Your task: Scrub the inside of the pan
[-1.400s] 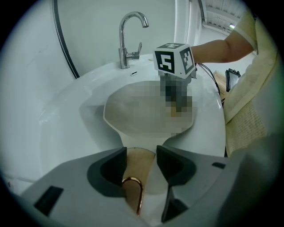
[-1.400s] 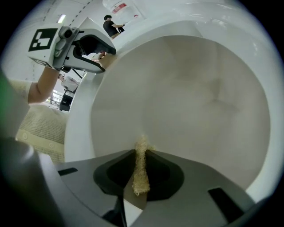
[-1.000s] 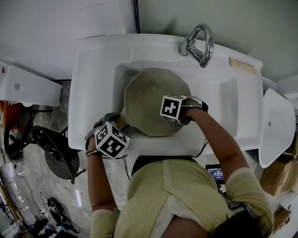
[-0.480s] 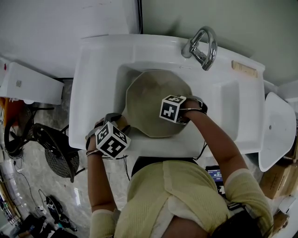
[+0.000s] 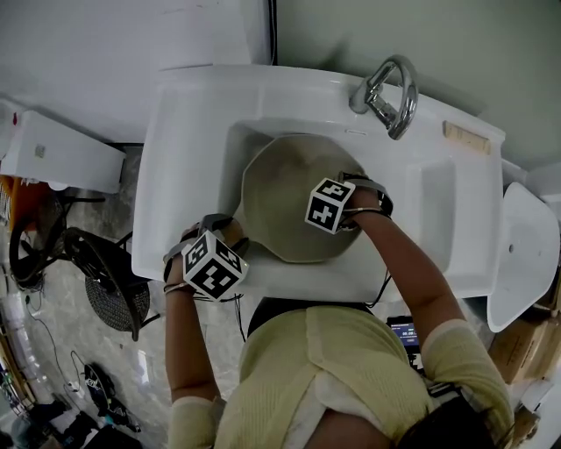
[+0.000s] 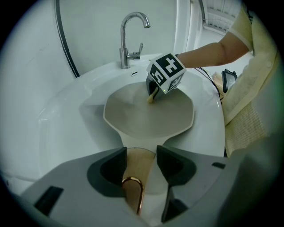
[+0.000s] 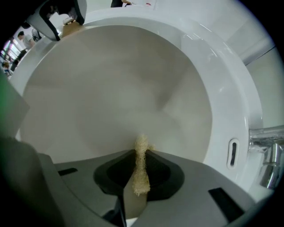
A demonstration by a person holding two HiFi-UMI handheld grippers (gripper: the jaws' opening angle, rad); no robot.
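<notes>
Right gripper (image 7: 141,153) pinched tight on a strip of fibrous scrub pad (image 7: 141,175), tip seemingly touching the pan (image 7: 111,88) floor at its right side. The rest of the inside spreads ahead, toward the wooden handle (image 6: 132,177). Left gripper (image 6: 140,154) clamps that at the sink (image 5: 175,131) front edge. Next stroke likely runs handle-ward.

A white ceramic washbasin (image 5: 175,158) stands against a plain pale grey-green wall (image 5: 421,26), a curved chrome tap (image 5: 390,92) at its far rim. Left, a black mesh seat (image 5: 110,302) stands on grey marbled floor (image 5: 149,368).
</notes>
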